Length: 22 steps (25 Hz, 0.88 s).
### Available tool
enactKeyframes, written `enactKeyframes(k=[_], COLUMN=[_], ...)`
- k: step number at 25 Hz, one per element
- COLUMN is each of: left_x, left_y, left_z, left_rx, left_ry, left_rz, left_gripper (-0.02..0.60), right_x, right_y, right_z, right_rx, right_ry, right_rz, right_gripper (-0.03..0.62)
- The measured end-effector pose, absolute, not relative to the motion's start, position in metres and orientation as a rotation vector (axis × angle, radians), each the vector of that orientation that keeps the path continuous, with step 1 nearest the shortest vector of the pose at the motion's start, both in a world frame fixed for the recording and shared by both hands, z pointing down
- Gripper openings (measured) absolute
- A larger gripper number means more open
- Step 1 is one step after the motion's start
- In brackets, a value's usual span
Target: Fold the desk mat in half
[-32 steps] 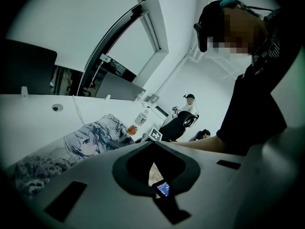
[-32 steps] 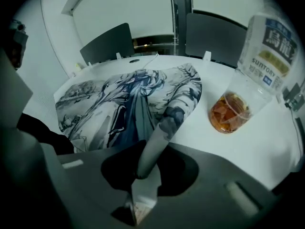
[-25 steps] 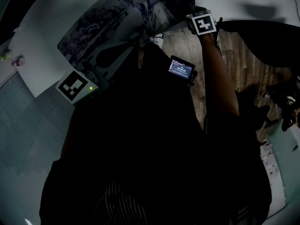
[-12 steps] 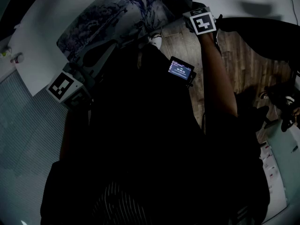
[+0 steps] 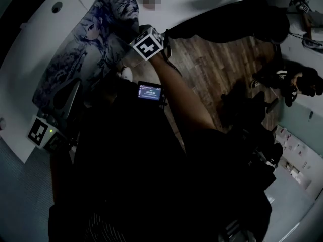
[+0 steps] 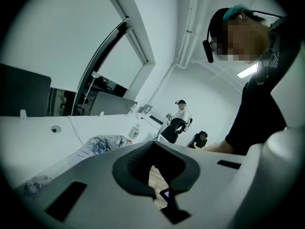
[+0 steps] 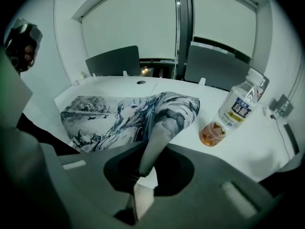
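Over the last second the right gripper [image 7: 139, 194] has risen, and the desk mat [image 5: 86, 49] now sits at the upper left of the head view on the white counter [image 5: 30, 49]. The right gripper's fingers [image 7: 115, 174] are clamped on the mat's near corner, which curls up off the counter towards the camera. The left gripper [image 6: 162, 194], at the lower left of the head view, has its fingers closed, with no mat visible between them. The fold looks just begun: the raised edge has yet to cross to the far side, near the bottle [image 7: 240, 106].

Dim, vignetted fisheye frames; the head view seems underexposed.
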<state>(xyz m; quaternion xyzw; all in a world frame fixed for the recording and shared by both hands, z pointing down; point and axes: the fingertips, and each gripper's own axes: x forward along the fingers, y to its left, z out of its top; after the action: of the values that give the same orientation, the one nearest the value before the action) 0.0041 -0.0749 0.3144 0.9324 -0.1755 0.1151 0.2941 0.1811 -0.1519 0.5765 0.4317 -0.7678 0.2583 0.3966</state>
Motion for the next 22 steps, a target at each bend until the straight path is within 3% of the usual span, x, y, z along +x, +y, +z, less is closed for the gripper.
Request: enactKeyframes(k=[17, 22], left_x=[-0.155, -0.218], left_y=[-0.061, -0.052], left_z=[0.301, 0.29], left_rx=[2.39, 2.385], left_ry=[-0.516, -0.529], left_rz=[0.044, -0.038], left_gripper=[0.008, 0.008], right_x=[0.135, 0.07], right_y=[-0.122, -0.118], right_z=[0.506, 0.5], right_rx=[1.222, 1.22], right_ry=[-1.772, -1.833], right_rz=[0.669, 0.674], right_gripper=[0.015, 0.017])
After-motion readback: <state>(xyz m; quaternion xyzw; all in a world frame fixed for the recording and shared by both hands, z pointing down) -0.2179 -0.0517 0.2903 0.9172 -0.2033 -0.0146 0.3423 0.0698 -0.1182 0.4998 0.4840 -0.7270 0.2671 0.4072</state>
